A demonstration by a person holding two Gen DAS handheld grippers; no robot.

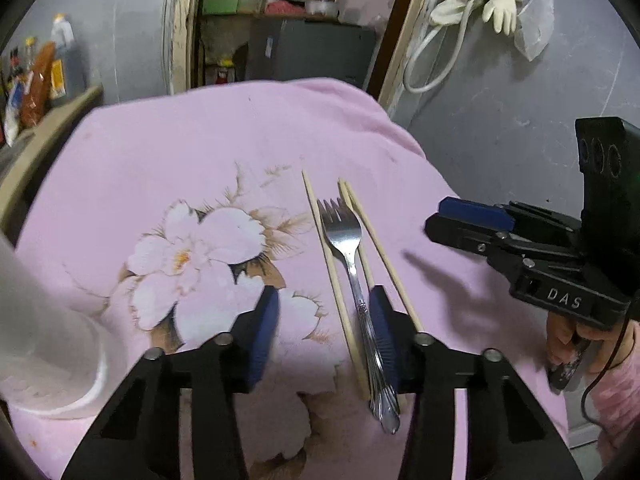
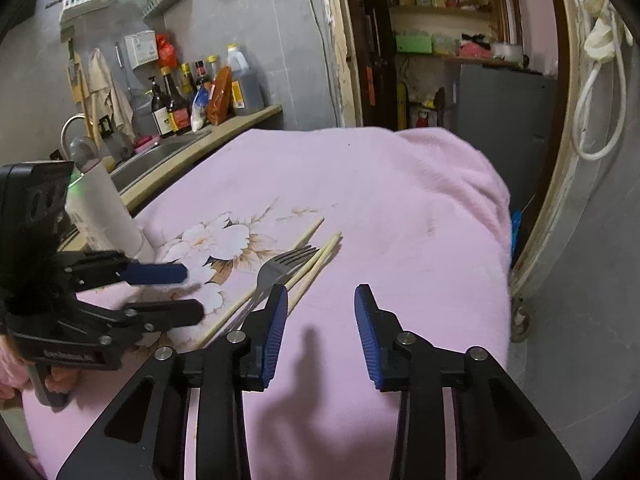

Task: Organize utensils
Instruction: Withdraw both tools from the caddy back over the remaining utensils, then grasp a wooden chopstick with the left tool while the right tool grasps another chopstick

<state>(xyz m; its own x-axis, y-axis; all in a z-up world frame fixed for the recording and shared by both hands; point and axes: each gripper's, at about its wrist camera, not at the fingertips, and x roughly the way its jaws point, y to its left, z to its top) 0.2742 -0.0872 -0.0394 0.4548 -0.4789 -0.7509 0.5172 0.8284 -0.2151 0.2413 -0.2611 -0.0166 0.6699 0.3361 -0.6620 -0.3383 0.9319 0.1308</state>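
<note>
A metal fork (image 1: 347,240) lies on the pink flowered cloth (image 1: 200,140), tines pointing away, among three wooden chopsticks (image 1: 326,248). My left gripper (image 1: 323,334) hovers over the near end of the utensils. Its jaws are open, with only cloth showing between them, and its right finger (image 1: 382,336) is over the fork handle. My right gripper (image 2: 322,332) is open above bare cloth, just right of the fork (image 2: 280,264) and chopsticks (image 2: 316,264). Each gripper shows in the other's view: the right gripper (image 1: 436,220) and the left gripper (image 2: 180,292).
A tall white cylindrical holder (image 2: 104,216) stands at the cloth's left edge, and appears as a white holder (image 1: 48,340) close to my left gripper. Behind it are a sink (image 2: 160,152) and bottles (image 2: 176,100) on a counter. A doorway with shelves (image 2: 440,60) lies beyond the table.
</note>
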